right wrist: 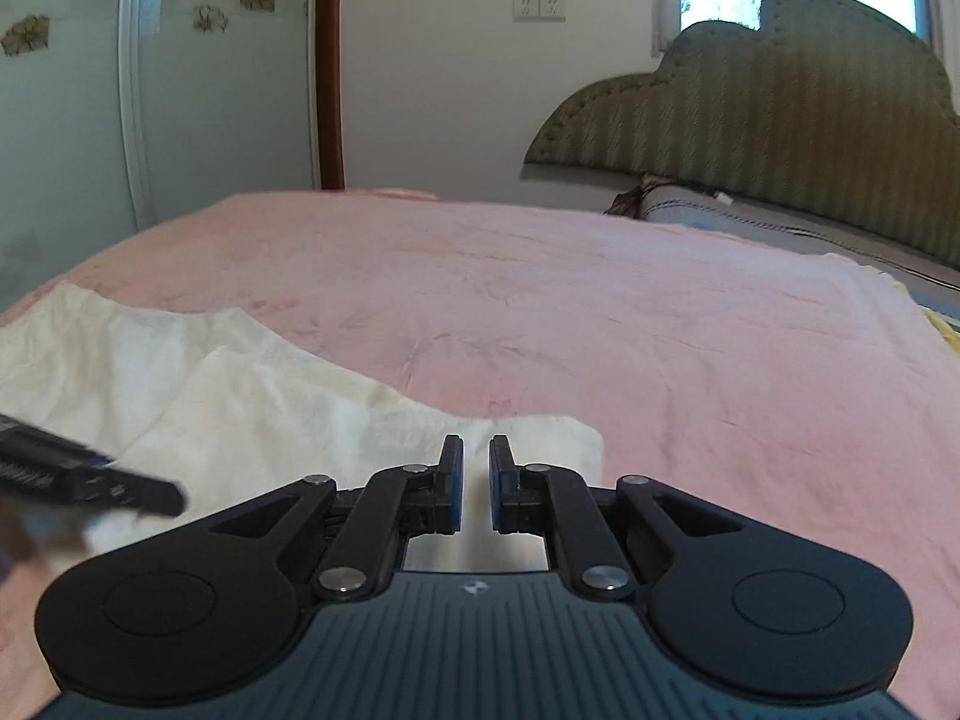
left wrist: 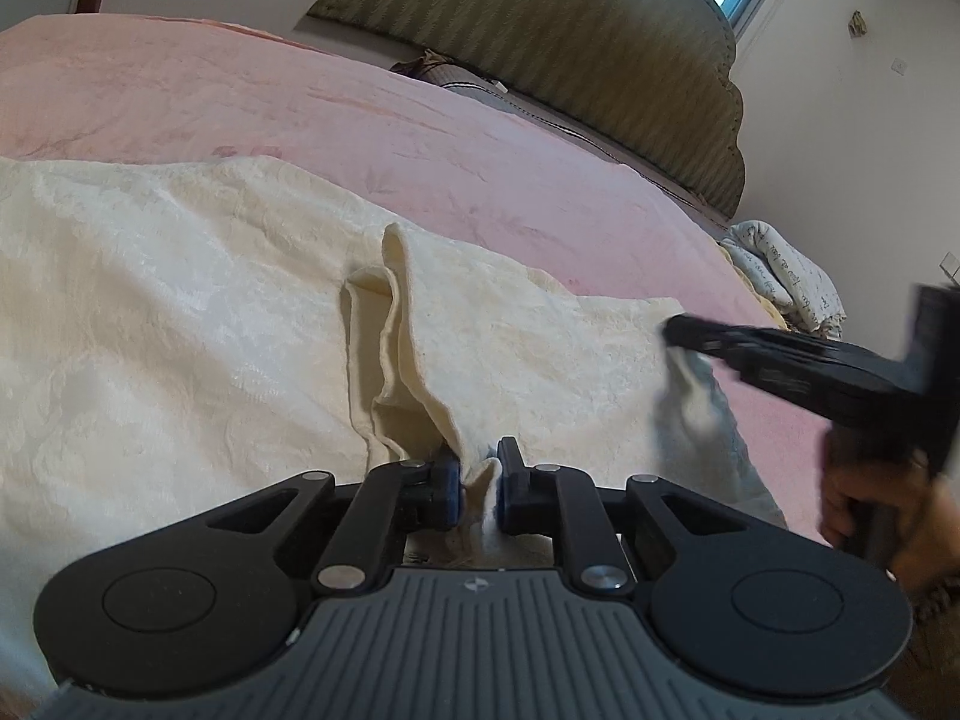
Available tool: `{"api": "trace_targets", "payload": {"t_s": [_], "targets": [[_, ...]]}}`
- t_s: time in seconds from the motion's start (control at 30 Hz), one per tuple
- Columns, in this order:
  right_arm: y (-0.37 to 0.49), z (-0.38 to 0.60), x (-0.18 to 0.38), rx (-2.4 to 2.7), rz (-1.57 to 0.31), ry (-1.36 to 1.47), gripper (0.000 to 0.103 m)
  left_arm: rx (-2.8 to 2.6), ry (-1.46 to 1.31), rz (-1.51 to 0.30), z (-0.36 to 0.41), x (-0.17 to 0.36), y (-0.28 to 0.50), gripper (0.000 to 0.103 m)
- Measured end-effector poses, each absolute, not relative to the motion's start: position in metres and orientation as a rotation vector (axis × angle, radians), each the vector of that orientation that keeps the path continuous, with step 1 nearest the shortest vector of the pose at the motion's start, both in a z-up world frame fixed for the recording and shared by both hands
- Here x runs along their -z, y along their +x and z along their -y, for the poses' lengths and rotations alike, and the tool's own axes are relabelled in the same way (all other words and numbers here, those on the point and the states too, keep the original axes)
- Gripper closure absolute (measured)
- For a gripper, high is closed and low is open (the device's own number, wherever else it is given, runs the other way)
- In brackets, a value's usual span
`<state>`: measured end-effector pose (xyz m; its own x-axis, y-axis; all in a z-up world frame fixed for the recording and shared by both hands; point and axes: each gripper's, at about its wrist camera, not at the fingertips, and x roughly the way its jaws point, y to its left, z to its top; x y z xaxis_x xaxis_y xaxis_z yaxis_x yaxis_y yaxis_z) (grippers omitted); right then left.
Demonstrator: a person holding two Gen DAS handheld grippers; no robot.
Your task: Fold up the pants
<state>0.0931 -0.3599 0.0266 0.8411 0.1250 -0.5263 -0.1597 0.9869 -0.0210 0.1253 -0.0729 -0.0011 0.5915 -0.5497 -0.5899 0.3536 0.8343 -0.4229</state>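
Note:
Cream pants (left wrist: 210, 300) lie spread on a pink bed cover (left wrist: 480, 138). My left gripper (left wrist: 480, 465) is shut on a bunched fold of the pants, which ridges up ahead of the blue pads. At the right edge my right gripper (left wrist: 675, 330), blurred, pinches a lifted corner of the pants that hangs below its tip. In the right wrist view the right gripper (right wrist: 477, 456) has its pads almost together over the pants' (right wrist: 240, 408) near corner. The left gripper (right wrist: 162, 495) shows as a dark blur at the left.
A padded green headboard (left wrist: 570, 30) stands at the bed's far end, with a printed pillow (left wrist: 786, 276) beside it. A person's hand (left wrist: 870, 510) holds the right gripper's handle. Glass doors (right wrist: 72, 120) stand beyond the pink cover (right wrist: 600, 330).

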Motion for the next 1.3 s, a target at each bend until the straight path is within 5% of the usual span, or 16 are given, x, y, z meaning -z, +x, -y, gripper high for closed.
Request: {"api": "trace_targets", "payload": {"t_s": [0.1,0.3,0.63,0.73,1.07,1.3], "targets": [[0.132,0.364,0.002,-0.102,-0.698,-0.099,0.095,0.538,-0.281,-0.773,0.072,0.002,0.125,0.083],[0.099,0.318,-0.028,-0.234,-0.577,-0.042,0.091,0.539,-0.287,-0.769,0.071,0.004,0.126,0.083],[0.165,0.233,0.003,-0.460,-0.711,-0.121,0.093,0.522,-0.255,-0.754,0.069,0.001,0.116,0.083],[0.150,0.245,-0.009,-0.421,-0.663,-0.107,0.093,0.534,-0.291,-0.772,0.060,-0.006,0.117,0.075],[0.057,0.280,-0.021,-0.388,-0.583,0.013,0.092,0.496,-0.201,-0.647,0.062,-0.050,0.151,0.076],[0.036,0.226,0.007,-0.466,-0.585,-0.075,0.093,0.427,-0.065,-0.709,0.099,-0.015,0.189,0.075]]}}
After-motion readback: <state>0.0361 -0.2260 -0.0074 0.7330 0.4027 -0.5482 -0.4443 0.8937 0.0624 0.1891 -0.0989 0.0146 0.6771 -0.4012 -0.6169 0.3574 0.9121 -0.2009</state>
